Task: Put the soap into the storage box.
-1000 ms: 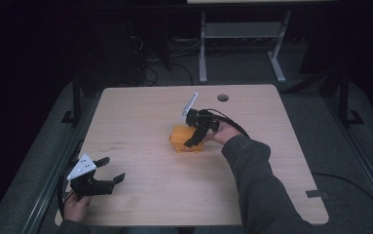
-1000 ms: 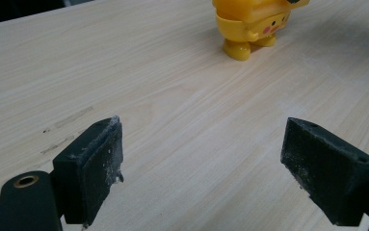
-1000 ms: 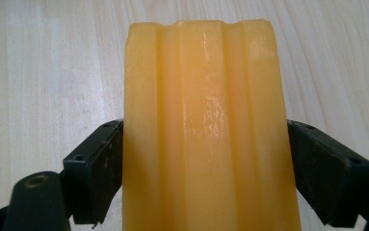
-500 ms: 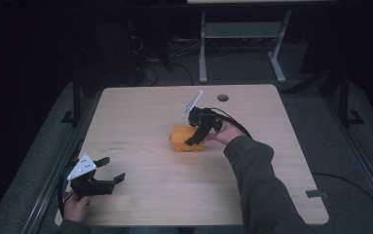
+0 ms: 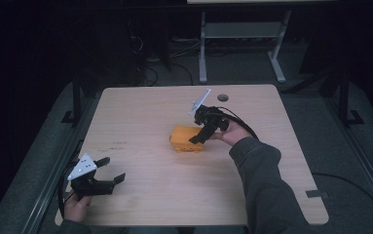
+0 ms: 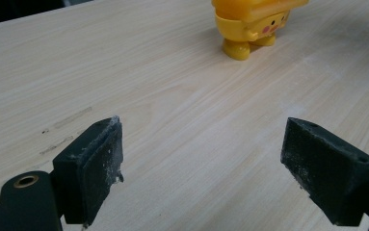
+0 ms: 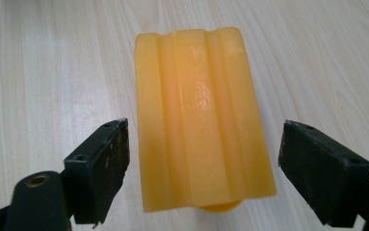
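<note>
Yellow toy point(image 5: 186, 139) sits near the middle of the table point(image 5: 140, 112), and the right gripper point(image 5: 199, 137) is right over it. Since a second ago that gripper has tipped and shifted a little at the toy, while the toy has stayed where it was. That looks like lining up for a grab, so picking it up is probably the next step.

In the right gripper view, the two black jaws stand wide apart, one on each side of the toy's ridged yellow top point(image 7: 204, 120). There is a gap on both sides, so they are not squeezing it. From high up I can't quite tell if a jaw brushes the toy.

Farther out, the left gripper point(image 5: 107, 171) rests near the front left corner of the table, well apart from the toy. Its jaws are wide apart too and hold nothing. In the left gripper view, the toy point(image 6: 252, 24) stands far off on little feet, with a pink cheek on its face.
</note>
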`<state>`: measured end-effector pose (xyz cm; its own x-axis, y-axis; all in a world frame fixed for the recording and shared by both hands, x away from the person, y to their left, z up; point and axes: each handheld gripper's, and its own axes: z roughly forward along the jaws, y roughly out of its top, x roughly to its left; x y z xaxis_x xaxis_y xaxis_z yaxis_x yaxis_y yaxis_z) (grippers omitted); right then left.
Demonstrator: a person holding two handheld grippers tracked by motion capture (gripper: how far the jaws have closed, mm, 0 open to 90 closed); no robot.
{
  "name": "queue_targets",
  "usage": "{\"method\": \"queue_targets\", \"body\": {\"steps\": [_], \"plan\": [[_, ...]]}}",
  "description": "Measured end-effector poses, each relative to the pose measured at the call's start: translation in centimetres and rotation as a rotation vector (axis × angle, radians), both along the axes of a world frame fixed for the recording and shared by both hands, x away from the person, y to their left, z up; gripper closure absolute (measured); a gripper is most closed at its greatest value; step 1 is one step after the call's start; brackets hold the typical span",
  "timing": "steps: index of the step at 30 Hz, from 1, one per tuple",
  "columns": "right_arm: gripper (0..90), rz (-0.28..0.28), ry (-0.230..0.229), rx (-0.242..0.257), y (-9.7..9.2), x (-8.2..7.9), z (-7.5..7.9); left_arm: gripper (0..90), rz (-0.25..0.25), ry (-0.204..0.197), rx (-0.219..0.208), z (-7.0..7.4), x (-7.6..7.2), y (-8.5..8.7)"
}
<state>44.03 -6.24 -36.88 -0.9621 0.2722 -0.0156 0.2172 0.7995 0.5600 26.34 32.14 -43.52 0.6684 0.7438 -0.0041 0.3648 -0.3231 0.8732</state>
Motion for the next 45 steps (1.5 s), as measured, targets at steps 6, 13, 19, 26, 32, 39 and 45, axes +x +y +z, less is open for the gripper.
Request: {"method": "queue_targets", "body": {"steps": [6, 13, 19, 26, 32, 39, 45], "plan": [[17.9, -0.015, -0.007, 0.006, -1.1, -0.5, 0.2, 14.3, -0.001, -0.001, 0.005, 0.0, 0.0, 0.0], [17.9, -0.029, -0.011, 0.007, -1.9, -1.1, 0.6, 14.3, -0.001, 0.000, 0.001, 0.0, 0.0, -0.1], [17.9, -0.040, -0.015, 0.018, -2.6, -1.5, 0.7, 14.3, -0.002, 0.002, -0.001, 0.0, 0.0, -0.1], [17.9, -0.056, 0.000, 0.024, -3.5, -2.0, 0.4, 14.3, -0.003, 0.000, -0.001, -0.1, 0.0, -0.1], [18.3, -0.063, -0.002, 0.028, -4.2, -2.5, 0.4, 14.3, -0.003, 0.000, 0.000, -0.1, 0.0, -0.2], [18.0, -0.075, 0.019, 0.042, -5.1, -3.2, 0.3, 14.3, -0.004, 0.004, 0.008, -0.1, 0.0, -0.2], [18.2, -0.081, 0.010, 0.050, -5.7, -3.6, 0.4, 14.3, -0.001, 0.005, 0.005, -0.1, 0.0, -0.2]]}}
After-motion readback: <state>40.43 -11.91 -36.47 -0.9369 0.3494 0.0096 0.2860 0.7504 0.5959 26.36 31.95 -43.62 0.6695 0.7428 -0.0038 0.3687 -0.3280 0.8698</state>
